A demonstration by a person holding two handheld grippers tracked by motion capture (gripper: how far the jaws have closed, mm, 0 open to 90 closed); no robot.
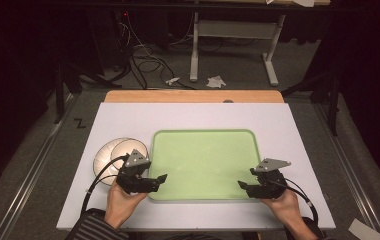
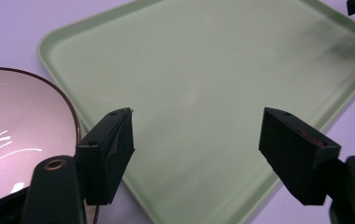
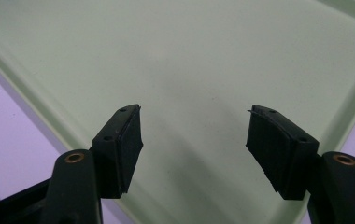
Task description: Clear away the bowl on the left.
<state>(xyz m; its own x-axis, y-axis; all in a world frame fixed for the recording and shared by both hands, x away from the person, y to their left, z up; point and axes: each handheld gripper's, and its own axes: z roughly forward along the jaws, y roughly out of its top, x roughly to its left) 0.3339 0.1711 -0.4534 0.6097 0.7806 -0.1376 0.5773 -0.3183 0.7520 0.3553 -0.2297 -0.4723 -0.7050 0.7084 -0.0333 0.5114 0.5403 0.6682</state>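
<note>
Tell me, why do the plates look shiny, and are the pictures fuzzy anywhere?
In the left gripper view, white streaks of glare cross the plate, and a dark smudge of shadow lies on the green tray near its far corner. In the high view, the plates catch bright light while the room behind is dark. In the right gripper view, the near jaws look slightly soft.

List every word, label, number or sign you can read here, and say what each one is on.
"Z": a black mark that reads like this letter, on the grey floor left of the table.
The green tray, the plates and both grippers carry no readable text.
</note>
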